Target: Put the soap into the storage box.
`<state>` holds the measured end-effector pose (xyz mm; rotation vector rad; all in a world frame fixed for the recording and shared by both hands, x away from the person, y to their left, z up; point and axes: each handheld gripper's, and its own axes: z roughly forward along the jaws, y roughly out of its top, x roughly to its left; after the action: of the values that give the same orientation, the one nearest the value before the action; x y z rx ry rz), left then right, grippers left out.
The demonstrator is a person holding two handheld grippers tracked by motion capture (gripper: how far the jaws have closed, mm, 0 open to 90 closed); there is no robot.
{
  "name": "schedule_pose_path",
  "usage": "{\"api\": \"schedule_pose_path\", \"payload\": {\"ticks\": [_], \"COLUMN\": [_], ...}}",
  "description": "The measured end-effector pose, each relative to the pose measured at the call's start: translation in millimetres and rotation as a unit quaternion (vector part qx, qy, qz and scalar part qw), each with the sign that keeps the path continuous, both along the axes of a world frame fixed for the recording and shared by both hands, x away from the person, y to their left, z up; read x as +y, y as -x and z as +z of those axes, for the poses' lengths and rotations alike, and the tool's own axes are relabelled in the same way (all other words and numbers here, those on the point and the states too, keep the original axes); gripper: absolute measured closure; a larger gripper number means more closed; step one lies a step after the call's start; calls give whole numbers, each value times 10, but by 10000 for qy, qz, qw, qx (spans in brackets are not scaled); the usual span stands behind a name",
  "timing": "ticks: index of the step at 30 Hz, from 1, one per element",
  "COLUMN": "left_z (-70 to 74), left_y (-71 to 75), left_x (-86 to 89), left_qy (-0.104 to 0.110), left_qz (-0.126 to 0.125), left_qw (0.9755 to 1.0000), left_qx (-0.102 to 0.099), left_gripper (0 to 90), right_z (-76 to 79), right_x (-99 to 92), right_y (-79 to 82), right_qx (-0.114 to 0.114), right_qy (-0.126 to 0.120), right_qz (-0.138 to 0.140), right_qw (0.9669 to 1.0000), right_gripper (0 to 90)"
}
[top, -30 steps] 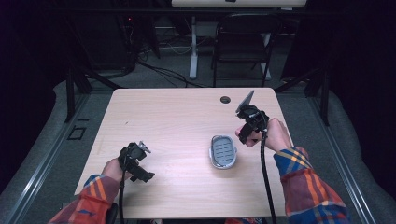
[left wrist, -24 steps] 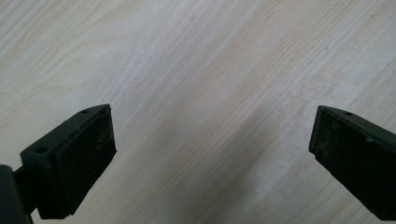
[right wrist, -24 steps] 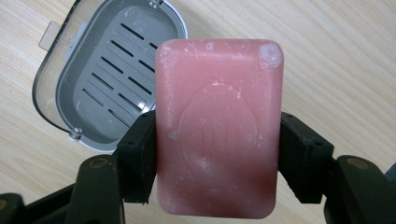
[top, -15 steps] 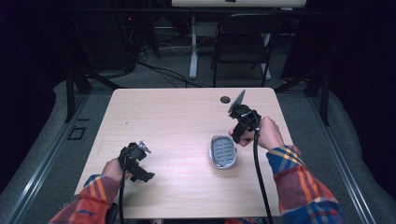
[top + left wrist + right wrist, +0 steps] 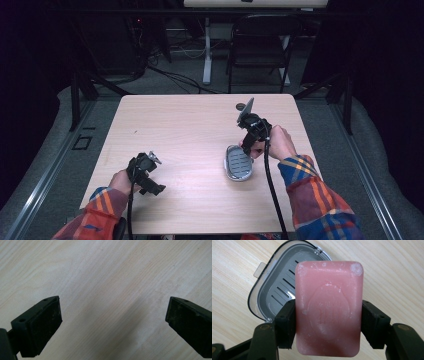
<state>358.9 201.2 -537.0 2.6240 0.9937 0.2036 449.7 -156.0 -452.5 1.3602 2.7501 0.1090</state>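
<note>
A pink bar of soap [image 5: 329,307] is clamped by its long sides between the pads of my right gripper [image 5: 328,326]. Below and behind the bar lies a grey soap dish [image 5: 277,287] with a slotted drain floor, partly hidden by the soap. In the high view the right gripper [image 5: 253,131] hangs over the far end of the soap dish [image 5: 238,163] at the table's right. My left gripper [image 5: 146,172] rests near the table's front left, jaws spread wide; in the left gripper view its pads [image 5: 42,326] frame bare wood.
A small dark round object [image 5: 240,106] lies near the far edge of the light wooden table [image 5: 185,130]. A chair [image 5: 260,45] and a desk leg [image 5: 206,50] stand on the floor beyond the table.
My right gripper with the soap has moved leftward and slightly down, from right of the dish to over its far end. The left gripper has stayed put.
</note>
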Motion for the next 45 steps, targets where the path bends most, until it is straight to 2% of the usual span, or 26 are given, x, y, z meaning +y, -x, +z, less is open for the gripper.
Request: {"api": "schedule_pose_path", "payload": {"ticks": [11, 13, 24, 32, 35, 37, 39, 45], "left_z": [1, 2, 2, 3, 3, 3, 3, 3], "left_y": [0, 1, 2, 0, 1, 1, 1, 1], "left_x": [1, 0, 2, 3, 3, 3, 3, 3], "left_qy": [-3, 0, 14, 3, 5, 5, 4, 6], "left_qz": [-11, -10, -3, -20, -20, -20, -22, -21], "left_qw": [10000, 10000, 10000, 10000, 10000, 10000, 10000, 10000], "left_qx": [-1, 1, -2, 6, 4, 5, 7, 7], "left_gripper": [5, 5, 5, 5, 5, 5, 5, 4], "right_z": [-69, -88, -147, -192, -200, -219, -213, -259], "right_x": [113, 127, 234, 279, 296, 314, 331, 345], "right_y": [-14, -11, -21, -24, -31, -20, -32, -27], "right_qx": [107, 52, 158, 199, 245, 203, 290, 229], "right_qy": [65, 42, 198, 213, 301, 245, 360, 303], "right_qz": [11, 13, 41, -37, 6, -71, -20, -121], "right_qw": [9999, 10000, 9997, 9996, 9992, 9995, 9989, 9992], "right_gripper": [368, 367, 366, 367, 367, 366, 366, 367]}}
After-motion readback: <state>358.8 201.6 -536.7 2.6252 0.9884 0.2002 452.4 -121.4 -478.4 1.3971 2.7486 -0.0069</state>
